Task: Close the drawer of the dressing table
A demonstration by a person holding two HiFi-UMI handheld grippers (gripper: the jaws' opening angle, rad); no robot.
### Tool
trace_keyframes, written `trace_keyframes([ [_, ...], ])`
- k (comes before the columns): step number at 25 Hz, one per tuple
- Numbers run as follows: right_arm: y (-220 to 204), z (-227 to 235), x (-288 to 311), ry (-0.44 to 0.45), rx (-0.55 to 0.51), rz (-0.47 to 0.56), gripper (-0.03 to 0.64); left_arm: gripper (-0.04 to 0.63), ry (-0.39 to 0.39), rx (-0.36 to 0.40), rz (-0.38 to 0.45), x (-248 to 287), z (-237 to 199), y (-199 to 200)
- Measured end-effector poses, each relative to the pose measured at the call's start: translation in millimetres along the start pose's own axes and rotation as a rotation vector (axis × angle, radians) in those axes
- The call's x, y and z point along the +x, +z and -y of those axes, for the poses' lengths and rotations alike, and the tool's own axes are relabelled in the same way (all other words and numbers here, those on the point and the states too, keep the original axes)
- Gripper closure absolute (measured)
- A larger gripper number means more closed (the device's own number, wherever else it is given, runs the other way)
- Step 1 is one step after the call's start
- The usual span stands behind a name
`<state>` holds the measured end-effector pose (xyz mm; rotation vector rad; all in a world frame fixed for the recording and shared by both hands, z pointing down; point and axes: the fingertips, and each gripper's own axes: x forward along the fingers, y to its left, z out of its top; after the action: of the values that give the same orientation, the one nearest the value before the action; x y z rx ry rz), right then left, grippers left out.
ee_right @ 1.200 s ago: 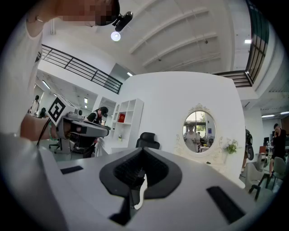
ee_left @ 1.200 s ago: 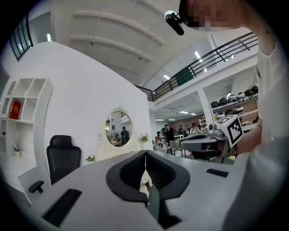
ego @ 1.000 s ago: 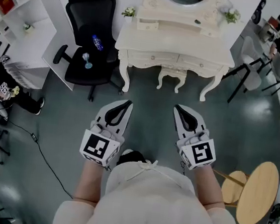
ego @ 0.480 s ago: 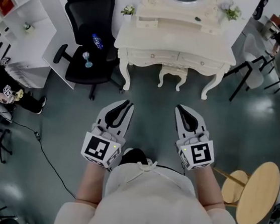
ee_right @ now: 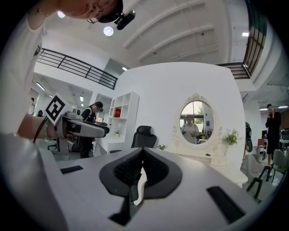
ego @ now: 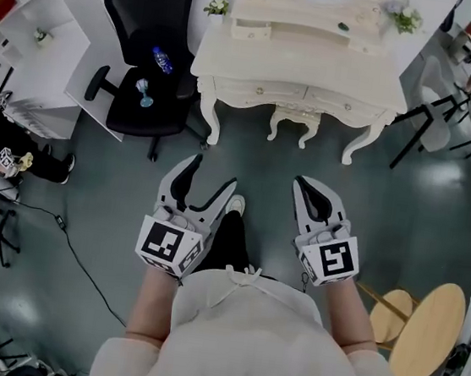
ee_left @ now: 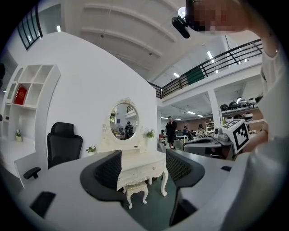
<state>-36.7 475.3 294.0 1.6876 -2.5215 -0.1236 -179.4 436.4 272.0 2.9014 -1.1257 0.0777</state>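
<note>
The person stands on the dark grey-green floor [ego: 105,209], facing the cream-white carved dressing table [ego: 301,68]. They are well apart from it, with both tools held out level toward it.

The left gripper [ego: 210,182] is grey plastic with black ribbed pads, and it has just been opening. Its jaws now stand wide apart with nothing between them. Its own view looks through that gap to the table front and the small cream stool [ego: 292,123] tucked under it.

The right gripper [ego: 302,185] has its jaws pressed together. The pads meet along their length and nothing is caught in them. Neither tool touches any furniture.

On the table's upper tier, at the left, the small cream drawer [ego: 251,30] seems to stick out past the shelf line. The two wide front drawers [ego: 260,92] under the tabletop look flush. The oval mirror [ee_right: 197,118] rises above them against the white wall.

Left of the table is a black high-backed office chair [ego: 148,36] with a blue bottle [ego: 160,59] lying on its seat. Down at the right edge sits a round pale wooden side table [ego: 426,334]. The person's dark shoe [ego: 229,225] shows between the two tools.
</note>
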Motion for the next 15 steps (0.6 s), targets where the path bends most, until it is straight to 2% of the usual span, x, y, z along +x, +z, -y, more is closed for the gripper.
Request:
trace_keyframes([
  [6, -12, 44, 80, -0.005, -0.001, -0.028, 0.611, 0.288, -0.017, -0.003, -0.037, 70, -54, -9],
  [15, -19, 119, 235, -0.057, 0.002, -0.081, 0.611, 0.288, -0.067, -0.021, -0.09, 195, -177, -10],
])
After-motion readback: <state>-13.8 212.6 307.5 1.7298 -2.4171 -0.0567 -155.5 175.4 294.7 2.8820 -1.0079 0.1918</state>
